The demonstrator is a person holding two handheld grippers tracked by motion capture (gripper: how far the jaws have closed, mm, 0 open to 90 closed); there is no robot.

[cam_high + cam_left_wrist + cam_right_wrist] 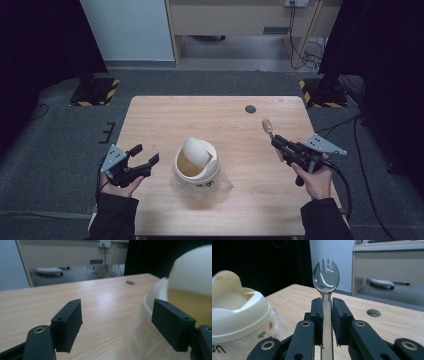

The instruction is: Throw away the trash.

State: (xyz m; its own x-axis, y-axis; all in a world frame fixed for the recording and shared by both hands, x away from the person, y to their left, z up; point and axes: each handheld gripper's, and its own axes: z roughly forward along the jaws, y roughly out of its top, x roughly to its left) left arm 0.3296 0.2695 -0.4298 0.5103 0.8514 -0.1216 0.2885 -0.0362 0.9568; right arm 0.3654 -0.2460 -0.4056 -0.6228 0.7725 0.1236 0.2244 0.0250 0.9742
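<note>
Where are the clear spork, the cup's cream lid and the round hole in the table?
spork (326, 277), right gripper view, on its bowl under the tines.
cream lid (196, 162), high view, on the rim near the raised flap.
round hole (250, 109), high view, on its dark middle.

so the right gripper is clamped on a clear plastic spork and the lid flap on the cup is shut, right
Not quite. The right gripper is clamped on the clear spork, but the flap on the cup is not shut: it stands folded up and open, with the tan inside of the cup showing through the opening. The high view shows this best.
</note>
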